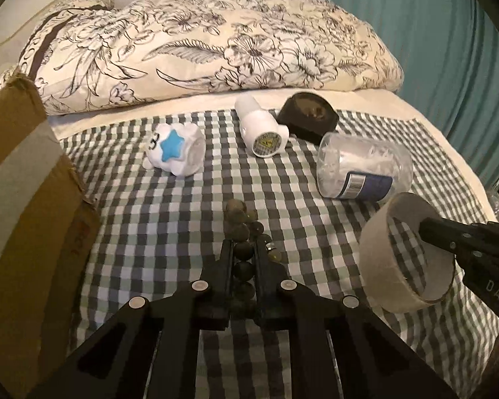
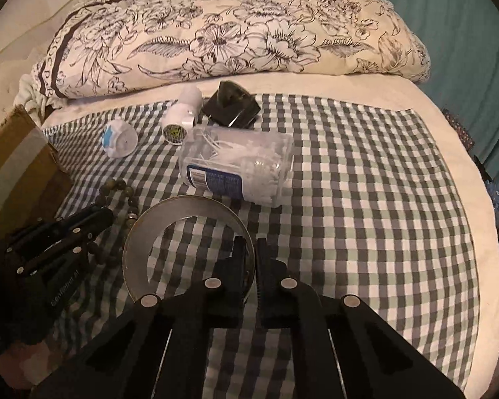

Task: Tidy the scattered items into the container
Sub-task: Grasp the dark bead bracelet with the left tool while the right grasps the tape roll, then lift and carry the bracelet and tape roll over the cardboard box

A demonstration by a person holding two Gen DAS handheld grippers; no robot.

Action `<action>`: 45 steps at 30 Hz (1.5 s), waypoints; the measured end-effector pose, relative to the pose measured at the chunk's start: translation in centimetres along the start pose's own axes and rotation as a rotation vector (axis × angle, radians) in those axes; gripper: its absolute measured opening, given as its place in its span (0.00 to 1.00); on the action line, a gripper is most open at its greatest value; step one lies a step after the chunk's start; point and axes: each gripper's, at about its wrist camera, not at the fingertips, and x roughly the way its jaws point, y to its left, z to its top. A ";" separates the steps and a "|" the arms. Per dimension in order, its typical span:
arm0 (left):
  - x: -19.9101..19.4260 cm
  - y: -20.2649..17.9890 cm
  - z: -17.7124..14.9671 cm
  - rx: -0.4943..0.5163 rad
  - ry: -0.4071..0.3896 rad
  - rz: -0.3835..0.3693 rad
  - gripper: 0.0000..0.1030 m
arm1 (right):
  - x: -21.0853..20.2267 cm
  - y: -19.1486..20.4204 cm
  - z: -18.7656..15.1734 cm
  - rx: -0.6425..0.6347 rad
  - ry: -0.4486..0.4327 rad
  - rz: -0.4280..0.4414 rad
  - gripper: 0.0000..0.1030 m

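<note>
My left gripper [image 1: 244,247] is shut on a string of dark green beads [image 1: 241,224], which lies on the checked cloth; it also shows in the right wrist view [image 2: 116,188]. My right gripper [image 2: 250,244] is shut on the wall of a masking tape roll [image 2: 149,229], one finger inside the ring, holding it just above the cloth; the roll also shows in the left wrist view [image 1: 379,256]. The cardboard box [image 1: 20,199] stands at the left. A white toy with a blue star [image 1: 178,149], a white plug-in device [image 1: 262,126], a black holder [image 1: 307,116] and a clear jar of cotton swabs [image 1: 362,168] lie farther back.
The checked cloth [image 2: 366,199] covers a bed. A floral pillow [image 1: 199,46] lies along the back. A teal curtain [image 1: 449,50] hangs at the right. The bed edge curves along the right side.
</note>
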 end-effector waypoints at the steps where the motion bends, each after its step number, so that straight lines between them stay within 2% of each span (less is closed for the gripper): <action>1: -0.3 0.1 0.1 -0.004 -0.006 -0.001 0.11 | -0.4 0.0 0.0 0.001 -0.006 0.000 0.05; 13: -5.4 1.0 1.3 -0.024 -0.088 -0.013 0.11 | -6.0 1.1 0.1 -0.011 -0.097 0.012 0.05; 25: -12.1 1.3 2.4 -0.015 -0.202 -0.022 0.11 | -11.1 2.9 0.1 -0.031 -0.176 0.025 0.05; 36: -16.9 2.2 3.2 -0.027 -0.277 0.016 0.11 | -15.1 4.6 0.8 -0.054 -0.252 0.055 0.05; 45: -19.5 3.0 3.4 -0.035 -0.302 0.065 0.11 | -17.7 5.9 1.2 -0.070 -0.298 0.089 0.05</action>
